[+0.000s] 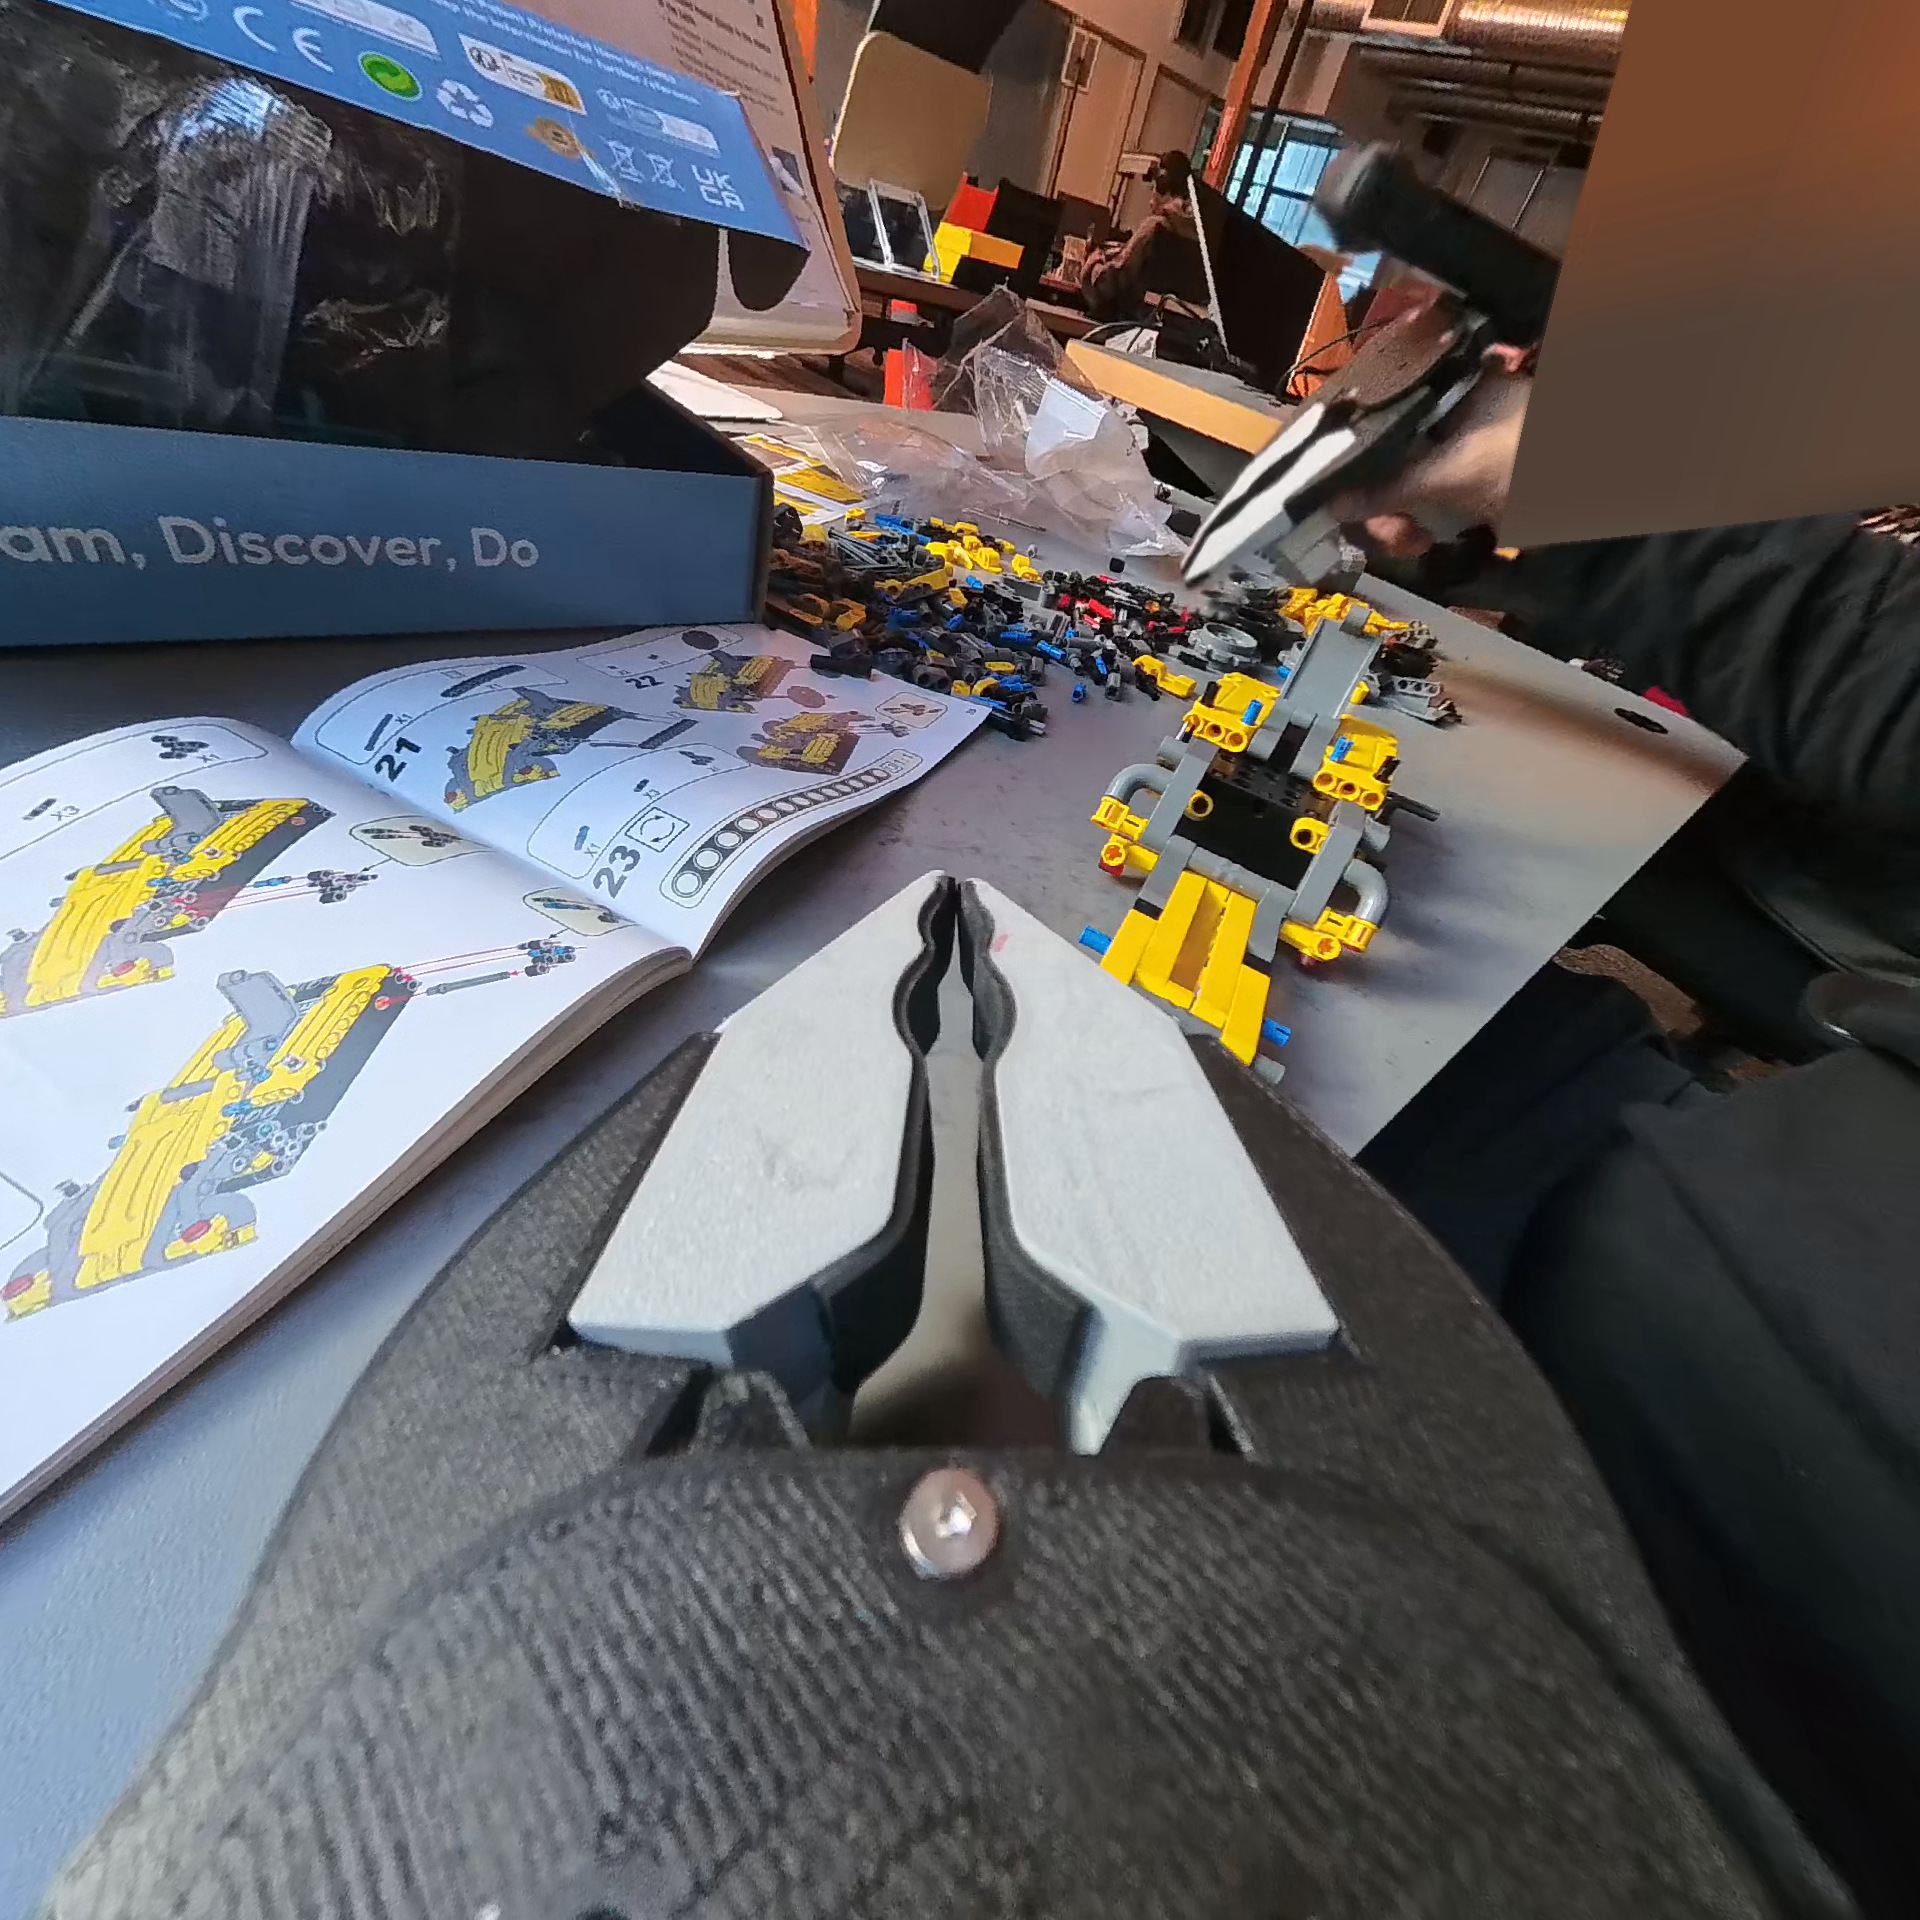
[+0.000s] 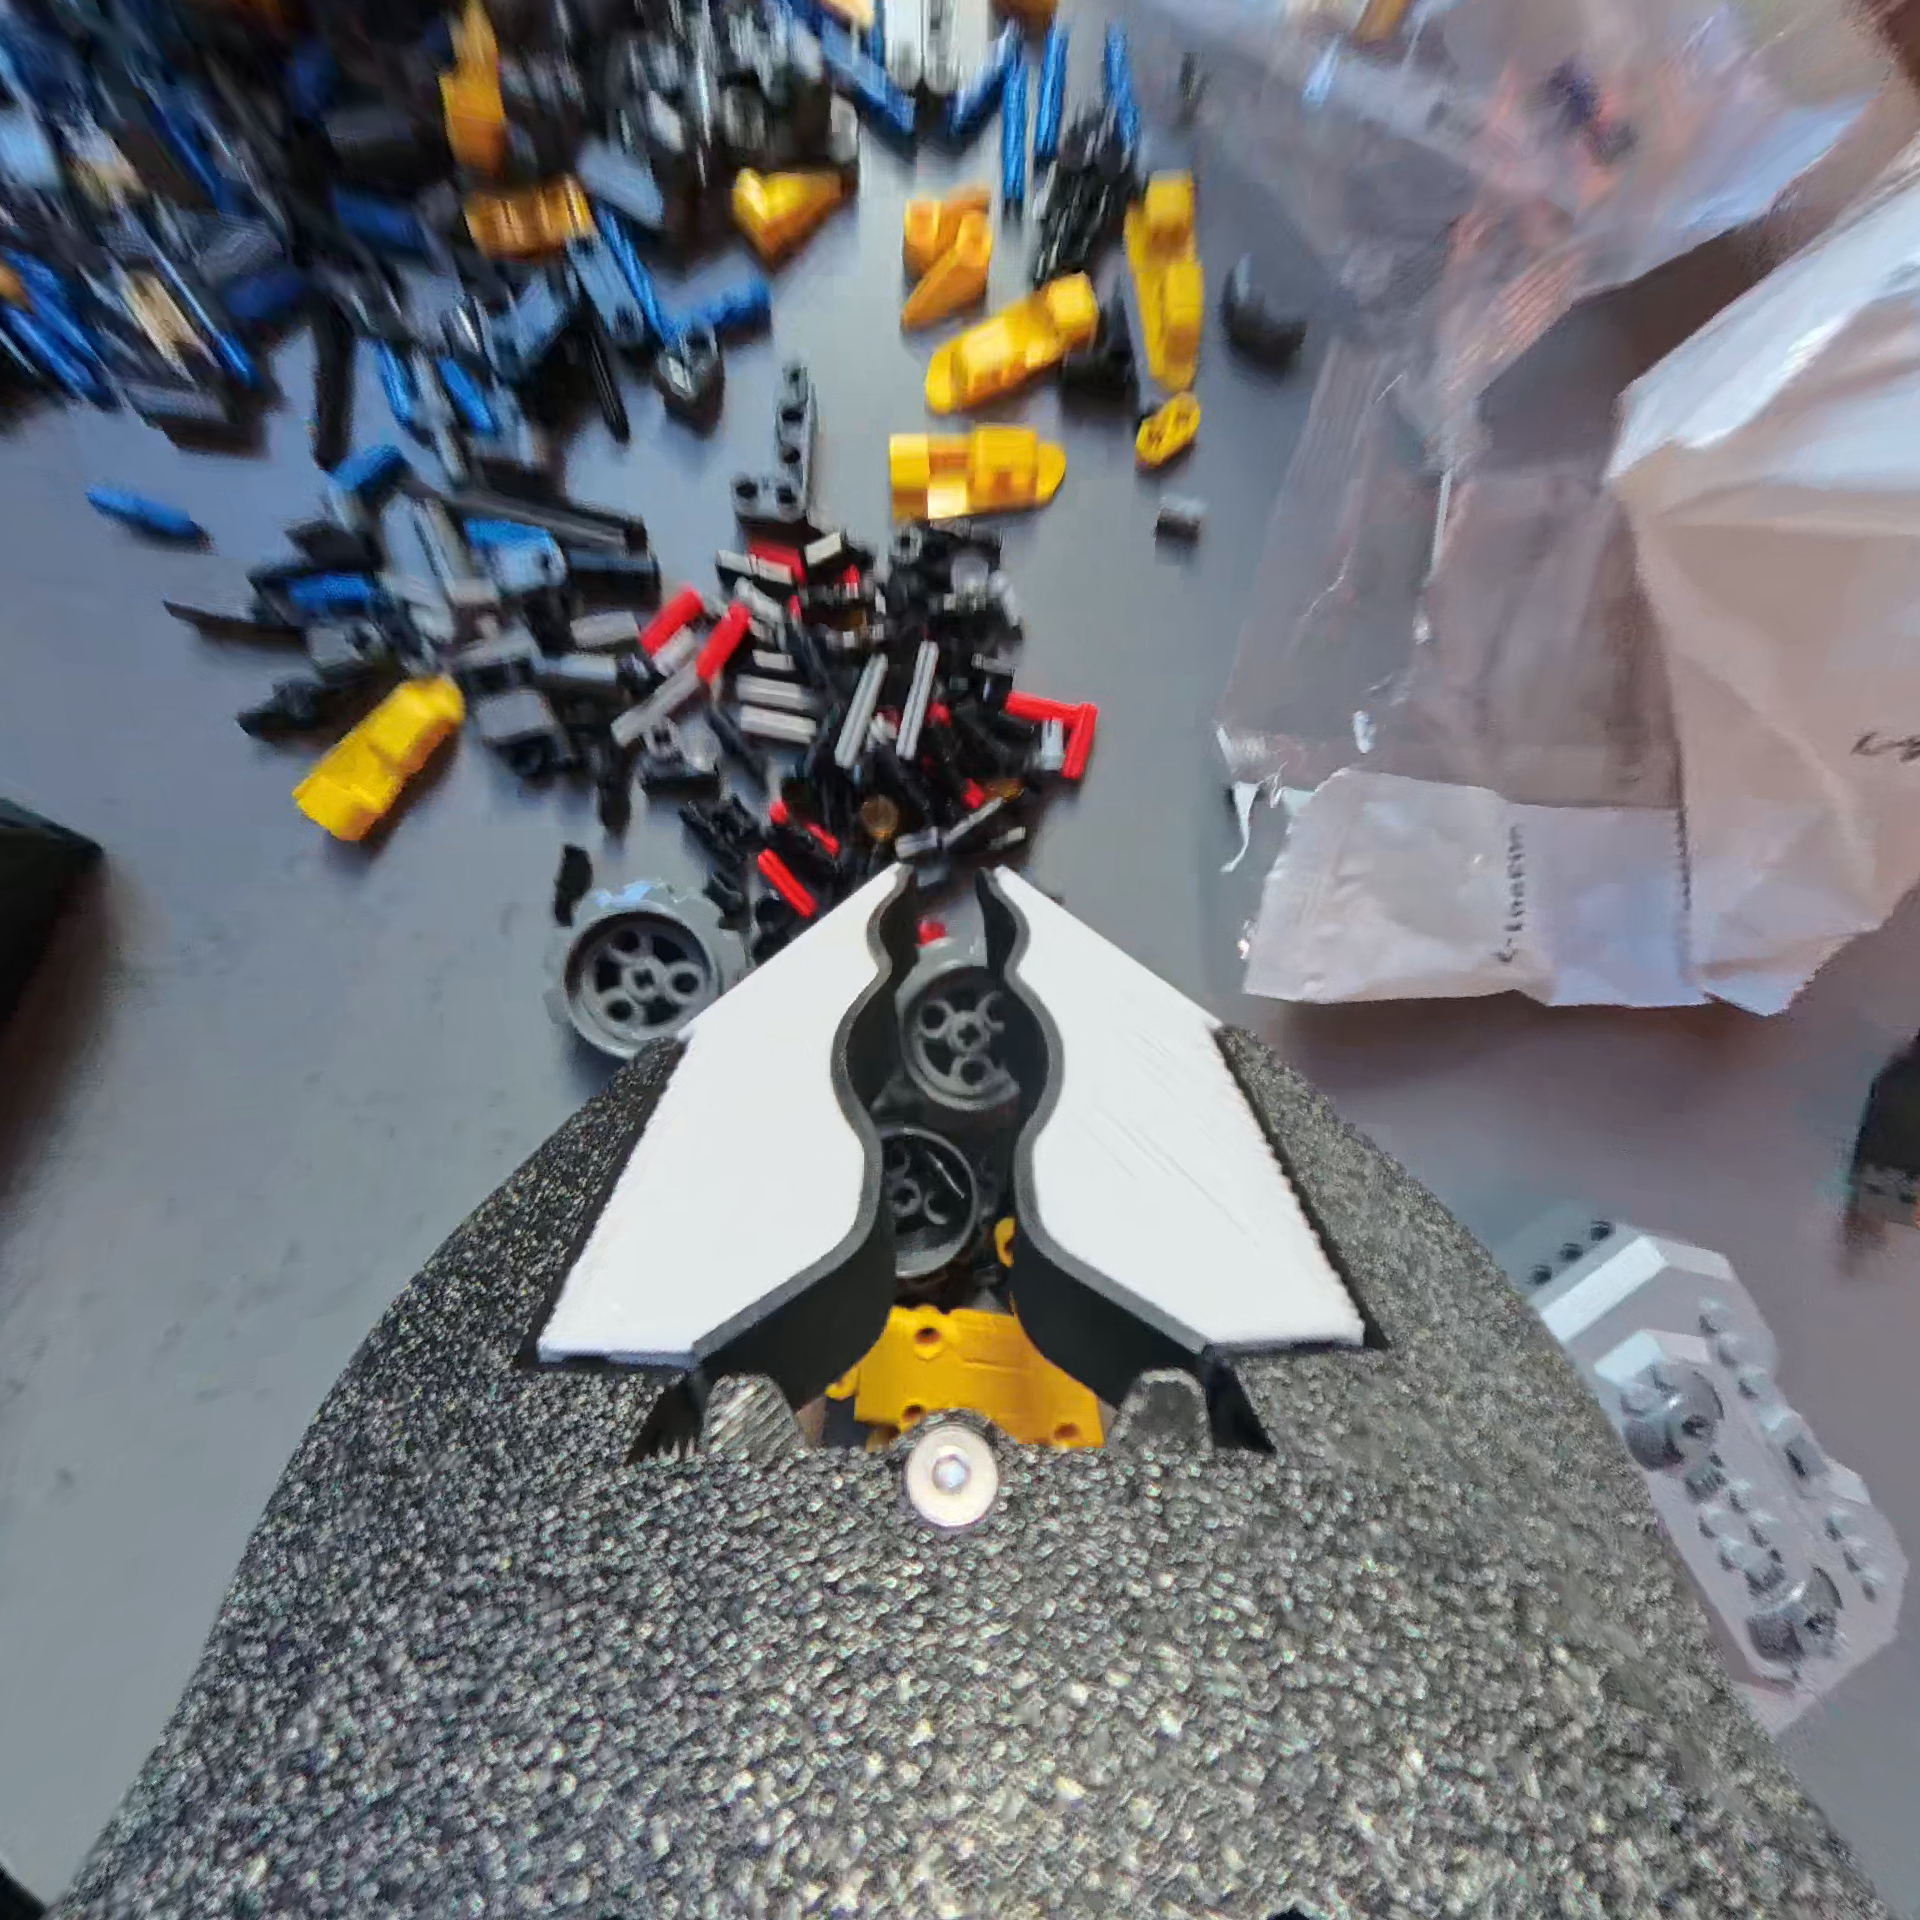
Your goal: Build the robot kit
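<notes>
Above the loose parts pile (image 2: 831, 727), right gripper (image 2: 951, 883) hovers parted; left gripper (image 1: 954, 888) clenched beside booklet (image 1: 312, 935).

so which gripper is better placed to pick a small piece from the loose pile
Probably the right gripper: it hangs slightly open right over the loose pile of small black, red and grey plastic pieces. The left gripper is shut, near the open instruction booklet, away from the pile.

Bare table (image 1: 987, 821) lay open between the booklet (image 1: 343, 935) and the yellow model (image 1: 1247, 831); loose bricks (image 2: 831, 675) and plastic bags (image 2: 1558, 623) crowded the far side
</notes>
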A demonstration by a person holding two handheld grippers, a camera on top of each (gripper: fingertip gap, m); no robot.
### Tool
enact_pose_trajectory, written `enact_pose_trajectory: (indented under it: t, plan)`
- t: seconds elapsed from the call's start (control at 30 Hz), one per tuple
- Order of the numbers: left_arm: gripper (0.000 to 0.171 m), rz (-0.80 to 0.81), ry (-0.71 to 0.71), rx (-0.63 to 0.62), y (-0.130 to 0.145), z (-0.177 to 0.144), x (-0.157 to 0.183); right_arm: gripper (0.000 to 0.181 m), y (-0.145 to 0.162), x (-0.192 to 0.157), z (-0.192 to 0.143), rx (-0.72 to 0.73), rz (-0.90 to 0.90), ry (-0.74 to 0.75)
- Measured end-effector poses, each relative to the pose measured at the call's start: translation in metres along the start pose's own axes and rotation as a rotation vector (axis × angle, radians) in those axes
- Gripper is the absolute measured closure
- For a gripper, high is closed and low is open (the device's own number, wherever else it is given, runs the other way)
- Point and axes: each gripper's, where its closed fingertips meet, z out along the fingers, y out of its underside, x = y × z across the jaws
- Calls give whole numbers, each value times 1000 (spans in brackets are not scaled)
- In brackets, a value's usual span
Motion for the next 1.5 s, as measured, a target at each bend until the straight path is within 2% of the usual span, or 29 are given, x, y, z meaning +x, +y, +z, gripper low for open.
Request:
enact_pose_trajectory:
  t: [0.13,0.23,0.33,0.4,0.5,0.7,0.77,0.87,0.93,1.03,1.1,1.17,1.23,1.27,1.3,1.43,1.5]
  plan:
    - [171,-2,4,0,0,0,0,166,-30,-42,-2,95,-3,-196]
    - [171,-2,4,1,0,0,0,166,-32,-60,17,41,-126,-199]
    - [171,-3,7,0,0,0,1,165,-24,-68,34,-44,-168,-214]
    - [171,-3,11,0,0,0,1,181,-16,-69,32,-90,-173,-241]
    - [171,-2,13,1,0,0,1,179,-11,-61,26,-109,-195,-195]
    - [171,-3,14,2,-1,0,1,164,-41,-69,26,36,-172,-209]
    - [171,-5,15,2,-1,0,1,162,-39,-79,34,4,-209,-244]
    - [171,-5,18,0,0,0,1,174,-27,-84,37,-81,-232,-276]
    - [171,-8,22,-1,0,0,2,173,-19,-85,34,-126,-246,-291]
    - [171,-9,25,1,-1,0,2,173,-36,-79,33,-62,-265,-225]
    - [171,-8,25,1,-1,0,2,167,-55,-89,33,23,-229,-257]
    - [171,-8,27,1,-1,0,2,166,-53,-98,37,-3,-235,-290]
    - [171,-8,31,2,-1,-1,3,169,-44,-94,42,-51,-284,-241]
    - [171,-7,33,2,-1,-1,3,178,-44,-93,39,-57,-286,-235]
    - [171,-6,33,3,-1,-1,3,174,-46,-89,37,-59,-280,-216]
    - [171,-6,35,4,-1,-1,3,167,-73,-76,22,92,-191,-172]
    - [171,-7,36,4,-1,-1,3,167,-66,-64,25,68,-139,-137]
